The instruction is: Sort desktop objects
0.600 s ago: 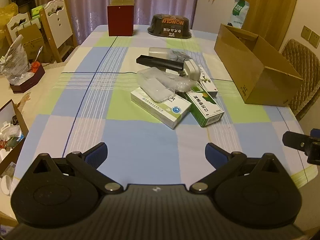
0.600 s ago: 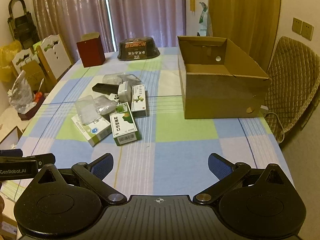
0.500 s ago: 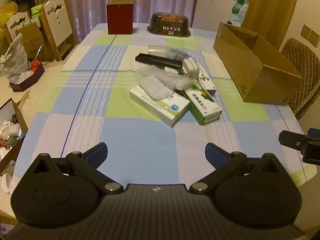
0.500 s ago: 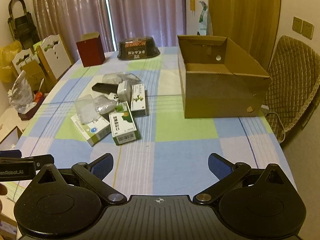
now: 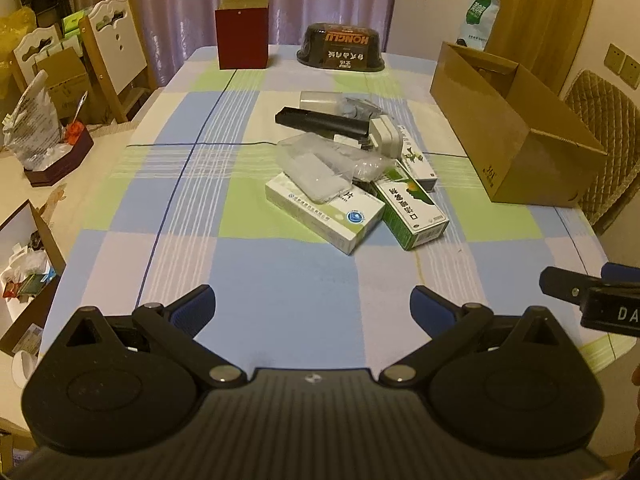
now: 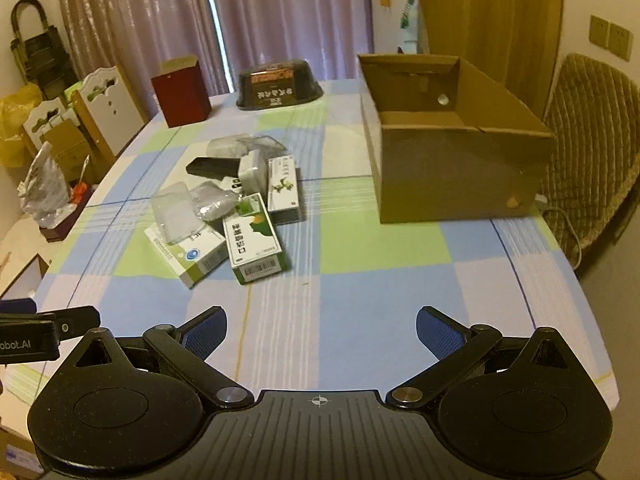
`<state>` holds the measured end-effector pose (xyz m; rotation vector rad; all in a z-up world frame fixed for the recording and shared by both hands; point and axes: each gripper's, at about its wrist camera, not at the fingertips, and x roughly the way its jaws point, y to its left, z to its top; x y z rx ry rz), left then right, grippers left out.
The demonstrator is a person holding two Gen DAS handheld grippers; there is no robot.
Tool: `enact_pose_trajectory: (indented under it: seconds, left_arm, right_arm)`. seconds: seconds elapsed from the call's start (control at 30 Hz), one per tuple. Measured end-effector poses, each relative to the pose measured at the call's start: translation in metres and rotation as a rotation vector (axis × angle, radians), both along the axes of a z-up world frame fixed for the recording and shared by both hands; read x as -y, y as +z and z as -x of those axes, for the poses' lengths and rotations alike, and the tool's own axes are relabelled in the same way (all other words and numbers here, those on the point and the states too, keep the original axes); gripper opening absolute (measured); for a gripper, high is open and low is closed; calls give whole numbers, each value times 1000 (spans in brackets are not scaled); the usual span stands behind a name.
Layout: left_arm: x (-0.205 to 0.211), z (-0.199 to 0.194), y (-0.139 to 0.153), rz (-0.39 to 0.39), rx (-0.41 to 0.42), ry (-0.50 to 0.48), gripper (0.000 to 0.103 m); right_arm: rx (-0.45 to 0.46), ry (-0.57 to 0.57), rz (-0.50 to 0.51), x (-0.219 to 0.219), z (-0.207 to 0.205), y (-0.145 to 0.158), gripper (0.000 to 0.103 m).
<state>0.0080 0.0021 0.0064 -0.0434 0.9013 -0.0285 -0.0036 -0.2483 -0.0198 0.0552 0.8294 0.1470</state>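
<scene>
Checked-cloth bench [image 5: 280, 300] carries a mid-bench heap of medicine boxes [image 6: 240, 236]; left gripper [image 5: 312, 304] and right gripper [image 6: 320, 328] fingers spread wide, empty.

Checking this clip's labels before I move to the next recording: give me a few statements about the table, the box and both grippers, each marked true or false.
1. Both grippers, left gripper and right gripper, are open and hold nothing. True.
2. The cardboard box already holds a medicine carton. False: the part of its inside in view is bare.
3. A clear plastic case lies on the white carton. True.
4. The green carton stands upright, apart from the pile. False: it lies flat against the white carton.
5. The red box stands at the table's far end. True.
</scene>
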Motion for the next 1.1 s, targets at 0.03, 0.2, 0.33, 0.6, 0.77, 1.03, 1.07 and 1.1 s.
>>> enact_pose_trajectory:
  seconds: [0.03, 0.2, 0.33, 0.6, 0.77, 1.03, 1.07, 1.1]
  left_arm:
    - [0, -1, 0, 1, 0, -2, 102]
    - [-2, -3, 0, 5, 1, -2, 102]
    - [-4, -5, 0, 10, -1, -5, 102]
    - [-8, -10, -4, 28, -6, -1, 102]
    - [-10, -11, -6, 39, -14, 0, 102]
    - [-11, -13, -7, 49, -19, 0, 102]
    - [-11, -13, -7, 49, -19, -2, 102]
    - [-10, -13, -8, 50, -20, -2, 102]
  right_arm:
    - [2, -2, 2, -1, -1, 0, 103]
    - [0, 6, 8, -8, -5, 1, 103]
    - [-6, 5, 8, -12, -6, -2, 103]
    - [-15, 8, 26, -19, -9, -3, 103]
    - [-31, 7, 42, -21, -12, -5, 103]
    - [-48, 11, 54, -23, -13, -6, 103]
    - [-48, 10, 55, -23, -13, -7, 103]
    - [-49, 9, 56, -22, -13, -7, 103]
